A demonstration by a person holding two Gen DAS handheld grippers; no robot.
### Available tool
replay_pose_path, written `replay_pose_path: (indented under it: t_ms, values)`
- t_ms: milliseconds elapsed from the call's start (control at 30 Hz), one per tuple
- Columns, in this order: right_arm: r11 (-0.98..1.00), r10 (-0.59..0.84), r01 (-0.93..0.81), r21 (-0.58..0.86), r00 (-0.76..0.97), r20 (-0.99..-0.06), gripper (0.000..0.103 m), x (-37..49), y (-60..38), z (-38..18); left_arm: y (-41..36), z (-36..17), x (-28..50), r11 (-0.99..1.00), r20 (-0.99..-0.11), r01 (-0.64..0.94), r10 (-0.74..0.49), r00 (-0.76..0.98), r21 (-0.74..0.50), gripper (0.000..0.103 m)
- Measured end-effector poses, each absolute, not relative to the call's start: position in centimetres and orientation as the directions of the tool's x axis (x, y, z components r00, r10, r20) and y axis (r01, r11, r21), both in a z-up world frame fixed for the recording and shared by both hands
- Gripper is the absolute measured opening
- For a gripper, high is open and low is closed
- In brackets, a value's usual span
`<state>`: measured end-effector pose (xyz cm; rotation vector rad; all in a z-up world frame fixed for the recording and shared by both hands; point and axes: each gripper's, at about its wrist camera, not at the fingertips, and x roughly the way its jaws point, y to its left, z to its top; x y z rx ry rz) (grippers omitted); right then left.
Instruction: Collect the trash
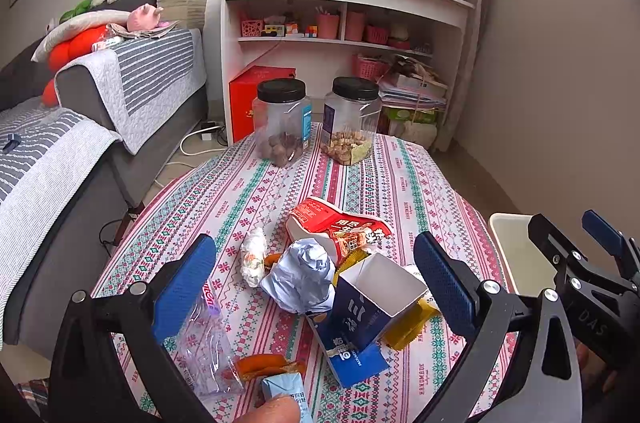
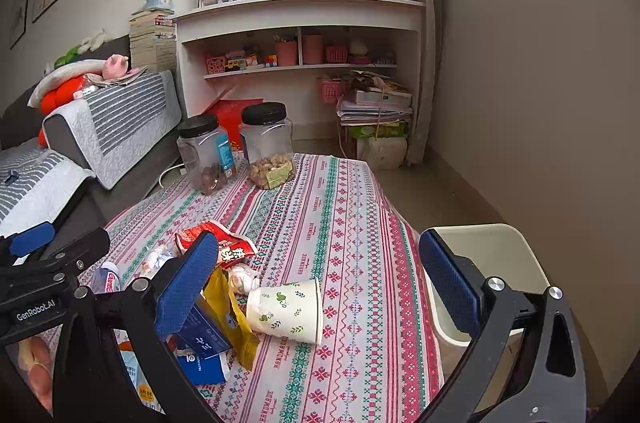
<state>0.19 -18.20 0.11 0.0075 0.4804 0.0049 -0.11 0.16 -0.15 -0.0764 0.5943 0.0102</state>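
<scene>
— Looking across a patterned tablecloth (image 2: 352, 223) in a cluttered living room, sofa (image 1: 132, 111) hugging the left edge, white bin (image 2: 492, 255) sitting just past the right edge.

— Sizing up the trash: crumpled paper (image 1: 300, 275), navy carton (image 1: 372, 303) with flaps open, yellow wrapper (image 2: 232, 311), tipped paper cup (image 2: 288, 311). Guessing all light, soft, crushable; clear plastic bag (image 1: 200, 343) probably slippery.

— Holding anything?

— Holding nothing. Left gripper (image 1: 316, 283) spread wide around the heap, right gripper (image 2: 320, 287) gaping too, hovering over the cup.

— Gripping where?

— Pinching the cup across its rim, probably; carton by one stiff wall; paper at its bulk.

— Moving room?

— Showing open cloth toward the bin. Minding two jars (image 1: 316, 119) far back, well apart from the heap.
</scene>
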Motion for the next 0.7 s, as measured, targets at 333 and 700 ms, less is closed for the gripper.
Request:
replay_pose_path:
  t_ms: [333,700]
  values:
    - [1.000,0.009,-0.006,0.009,0.884,-0.468,0.096,0.1,-18.1,-0.3,0.7,-1.2,-0.5,0.996,-0.568,-0.037,-0.013,0.823,-0.076,0.096]
    - [1.000,0.009,-0.006,0.008,0.883,-0.470,0.096,0.2,-18.1,-0.2,0.6,-1.2,-0.4,0.996,-0.572,-0.041,-0.008,0.821,-0.073,0.096]
